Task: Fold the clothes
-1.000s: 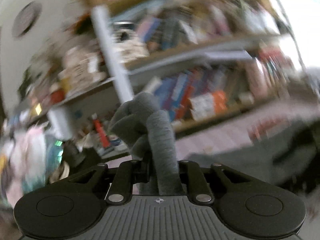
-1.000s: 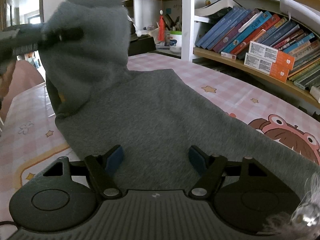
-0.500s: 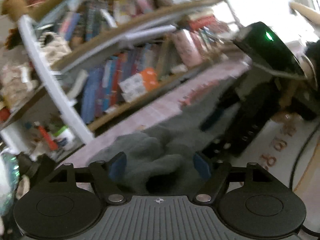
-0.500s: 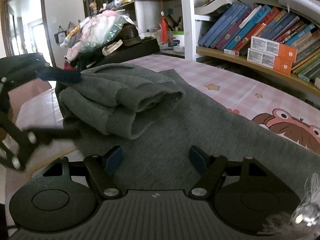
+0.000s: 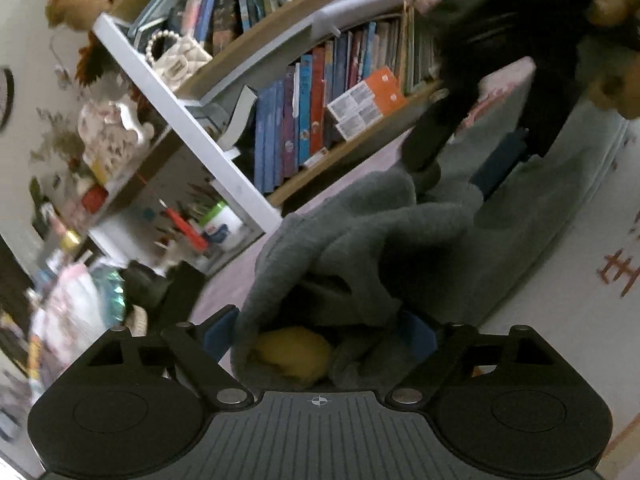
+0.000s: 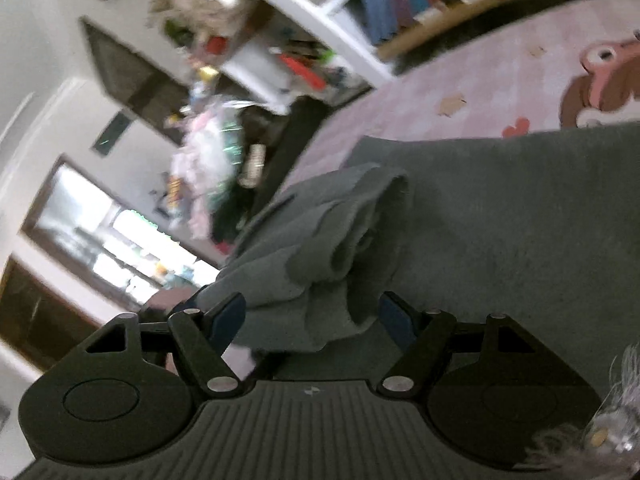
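Tilting downward over the bench [image 6: 460, 92], the left tongs [image 5: 318, 332] are standing wide apart, their jaws having just been opening, with a bunched fold of the grey garment [image 5: 360, 240] lying loose between them. The right tongs [image 6: 312, 316] are also gaping, rolled sideways, with a rumpled edge of that garment sitting between the blue pads [image 6: 226, 316] unpinched. The garment is spreading across the pink checked cloth with its cartoon print [image 6: 600, 80]. Behind it, a bookshelf [image 5: 312, 112] packed with books is leaning across both views. A second ago the left tongs were clamping the fabric aloft; now it is resting heaped on the bench
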`<control>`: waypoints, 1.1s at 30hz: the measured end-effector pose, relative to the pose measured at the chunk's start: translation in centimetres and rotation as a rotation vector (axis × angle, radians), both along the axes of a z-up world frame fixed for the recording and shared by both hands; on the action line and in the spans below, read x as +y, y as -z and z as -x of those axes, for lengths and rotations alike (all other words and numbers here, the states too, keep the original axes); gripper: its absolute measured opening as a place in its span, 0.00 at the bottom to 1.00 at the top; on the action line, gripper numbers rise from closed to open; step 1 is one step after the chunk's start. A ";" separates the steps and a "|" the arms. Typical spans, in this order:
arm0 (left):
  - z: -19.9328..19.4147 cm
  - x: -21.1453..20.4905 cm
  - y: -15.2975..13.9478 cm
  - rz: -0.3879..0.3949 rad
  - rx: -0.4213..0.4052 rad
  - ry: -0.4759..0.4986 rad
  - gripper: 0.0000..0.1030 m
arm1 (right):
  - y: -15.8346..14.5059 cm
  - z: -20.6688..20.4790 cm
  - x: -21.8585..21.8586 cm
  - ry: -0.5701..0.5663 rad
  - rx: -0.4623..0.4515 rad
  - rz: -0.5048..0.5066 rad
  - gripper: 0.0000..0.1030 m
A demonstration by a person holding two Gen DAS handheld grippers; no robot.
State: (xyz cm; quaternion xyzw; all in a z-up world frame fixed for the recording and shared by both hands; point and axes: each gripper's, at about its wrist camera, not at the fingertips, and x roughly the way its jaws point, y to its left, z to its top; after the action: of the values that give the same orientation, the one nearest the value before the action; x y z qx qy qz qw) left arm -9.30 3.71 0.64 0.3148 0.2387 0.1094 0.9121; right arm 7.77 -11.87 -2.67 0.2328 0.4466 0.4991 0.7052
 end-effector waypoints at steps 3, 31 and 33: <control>-0.1 0.0 0.0 0.007 -0.011 -0.025 0.86 | 0.3 -0.3 1.5 0.053 0.056 0.019 0.67; -2.6 -1.9 -0.5 0.041 -0.112 -0.119 0.89 | -6.2 1.8 1.4 0.095 -0.279 -0.305 0.20; -2.7 -2.2 -0.7 0.046 -0.134 -0.114 0.89 | -6.3 1.9 1.5 0.091 -0.283 -0.306 0.20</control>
State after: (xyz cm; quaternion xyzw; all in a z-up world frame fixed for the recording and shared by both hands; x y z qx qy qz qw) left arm -6.64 1.52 1.31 0.2716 0.1970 0.1766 0.9253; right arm 5.82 -10.41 3.62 0.2848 0.2514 0.5565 0.7389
